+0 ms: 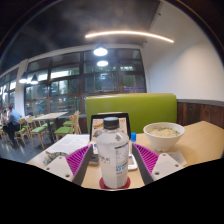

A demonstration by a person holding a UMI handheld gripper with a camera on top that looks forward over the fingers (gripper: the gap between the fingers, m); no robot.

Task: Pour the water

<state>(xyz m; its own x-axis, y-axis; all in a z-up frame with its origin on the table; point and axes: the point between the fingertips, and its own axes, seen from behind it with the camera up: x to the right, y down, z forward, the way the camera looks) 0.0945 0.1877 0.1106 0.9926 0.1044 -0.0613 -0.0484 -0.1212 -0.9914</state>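
A clear plastic water bottle (pixel 112 152) with a white label and a white cap stands upright on a round red coaster (pixel 113 184) on the wooden table (pixel 200 145). My gripper (pixel 112 162) is open around it. The bottle stands between the two purple pads, the left pad (pixel 77 158) and the right pad (pixel 147 158), each close to its side with a thin gap. A white bowl (pixel 163 134) holding food sits beyond the right finger.
A dark tablet-like screen (pixel 108 124) stands just behind the bottle, in front of a green bench back (pixel 135 105). A flat white object (pixel 132 161) lies right of the bottle. Chairs, tables (pixel 50 120) and a seated person (pixel 9 122) are far off to the left by the windows.
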